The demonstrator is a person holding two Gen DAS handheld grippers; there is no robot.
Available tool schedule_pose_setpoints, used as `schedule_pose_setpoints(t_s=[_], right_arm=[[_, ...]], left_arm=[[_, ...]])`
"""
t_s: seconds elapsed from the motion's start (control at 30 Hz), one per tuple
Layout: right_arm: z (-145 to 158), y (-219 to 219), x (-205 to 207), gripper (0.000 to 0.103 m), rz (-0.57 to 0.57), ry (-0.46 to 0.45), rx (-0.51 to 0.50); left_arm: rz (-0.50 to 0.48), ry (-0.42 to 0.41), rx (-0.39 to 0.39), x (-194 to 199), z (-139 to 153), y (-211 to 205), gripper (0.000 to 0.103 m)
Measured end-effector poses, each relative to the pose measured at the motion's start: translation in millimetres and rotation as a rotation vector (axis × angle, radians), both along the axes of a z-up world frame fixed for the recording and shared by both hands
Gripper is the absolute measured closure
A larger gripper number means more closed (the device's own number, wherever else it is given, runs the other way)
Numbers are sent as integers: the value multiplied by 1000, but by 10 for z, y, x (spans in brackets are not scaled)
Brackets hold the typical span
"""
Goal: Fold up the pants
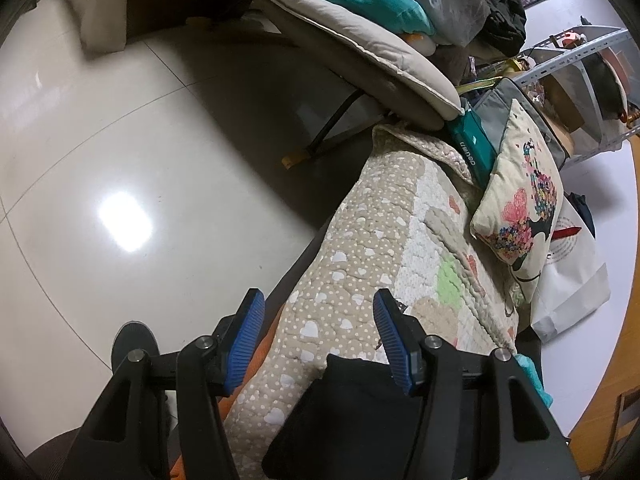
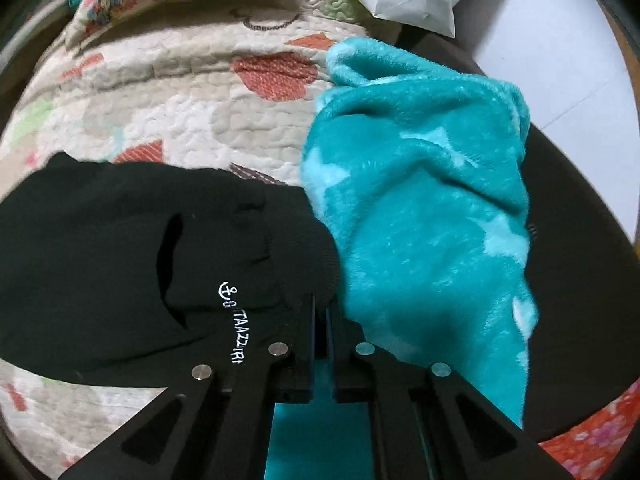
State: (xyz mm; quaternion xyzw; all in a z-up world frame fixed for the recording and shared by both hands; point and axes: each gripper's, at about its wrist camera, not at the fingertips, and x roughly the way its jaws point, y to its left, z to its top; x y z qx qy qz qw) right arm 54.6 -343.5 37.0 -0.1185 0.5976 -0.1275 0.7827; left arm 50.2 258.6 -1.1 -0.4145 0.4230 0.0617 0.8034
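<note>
The black pants [image 2: 100, 260] lie on a quilted cover [image 2: 180, 88], with a white embroidered logo near their edge. My right gripper [image 2: 320, 308] is shut on the pants' edge beside a teal fleece garment [image 2: 420, 220]. In the left wrist view my left gripper [image 1: 318, 312] is open and empty above the quilt [image 1: 360, 260]. A corner of the black pants [image 1: 352, 392] shows between its arms, below the blue fingertips [image 1: 252, 320].
A printed cushion [image 1: 520, 200] and a white bag [image 1: 568, 280] lie beyond on the quilt. A padded chair [image 1: 360, 40] piled with clothes stands behind. Glossy tile floor [image 1: 120, 160] lies to the left. A metal shelf [image 1: 580, 60] stands at far right.
</note>
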Motion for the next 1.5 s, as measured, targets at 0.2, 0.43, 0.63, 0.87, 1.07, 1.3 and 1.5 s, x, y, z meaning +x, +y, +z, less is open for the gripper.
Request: schedule_pose_setpoints(t_s=[0.2,0.43,0.63,0.87,1.07,1.3,1.5], right_arm=[[-42,46,-31,35,56,43,-130],[595,150,-145,34,106,-115,-46],[745,1300,147,34,440,-181,230],[279,3012,500,34,759,-45,485],[-135,4049,568,34,891,74,514],[-549,4748,314,60,1060,153,310],[-576,4773,162,91,1060,114,201]], left_arm=[[1,4,-15,-121,-60,-68,47],[-5,-43,-155,-648,-251,-363,47],[4,-46,-228,-1114,-395,-735,43],[-78,-10,-196,-996,-546,-992,40],[-98,11,-186,-907,-652,-1036,38],[-157,30,-133,-860,-608,-1084,87],[-176,-26,-130,-927,-446,-1088,89]])
